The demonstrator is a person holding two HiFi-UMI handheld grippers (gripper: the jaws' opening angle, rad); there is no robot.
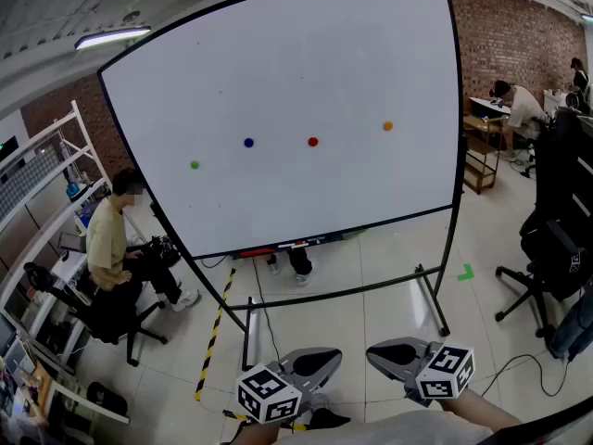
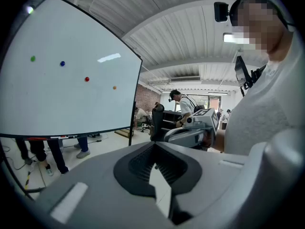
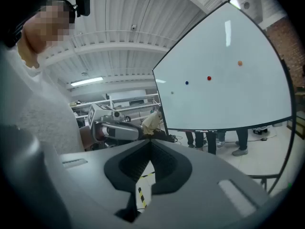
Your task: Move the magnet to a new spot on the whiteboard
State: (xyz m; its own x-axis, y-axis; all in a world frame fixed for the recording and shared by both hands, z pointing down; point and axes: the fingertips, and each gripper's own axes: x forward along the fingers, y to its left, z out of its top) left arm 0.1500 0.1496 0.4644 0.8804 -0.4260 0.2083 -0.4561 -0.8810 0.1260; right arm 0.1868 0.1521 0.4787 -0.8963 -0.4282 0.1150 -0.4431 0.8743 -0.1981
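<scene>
Board, left to right:
- Seated person (image 1: 109, 244): on a chair beside the board's left edge, no part in your task.
- Whiteboard (image 1: 278, 54): upright on a floor stand (image 1: 432, 297), facing you squarely and well apart from both grippers. You stand back from it, so you probably need to walk up before you can reach anything on it.
- Green magnet (image 1: 194, 165): lowest of four, nearest the left edge.
- Blue magnet (image 1: 248, 143): a little higher, apart from the green.
- Red magnet (image 1: 312, 141): level with the blue, near the board's centre.
- Orange magnet (image 1: 387, 126): highest and furthest right.
- Note: all four sit in a loose row at mid-height, none touched. Which one you are meant to move cannot be told. Bare board above and below the row leaves plenty of free spots.

Foreground, left to right:
- Left gripper (image 1: 326, 358): held low against your body, roughly level, tip turned inward. Its own view shows the jaws pressed together with nothing between them.
- Right gripper (image 1: 378, 352): mirrors the left, tip inward and just beside it. Its jaws are fully closed and empty.
- Note: this looks like a rest pose. Whichever gripper you use must open before it can take a magnet.
- Office chair (image 1: 547, 248): dark, right of the stand, off your path to the board.
</scene>
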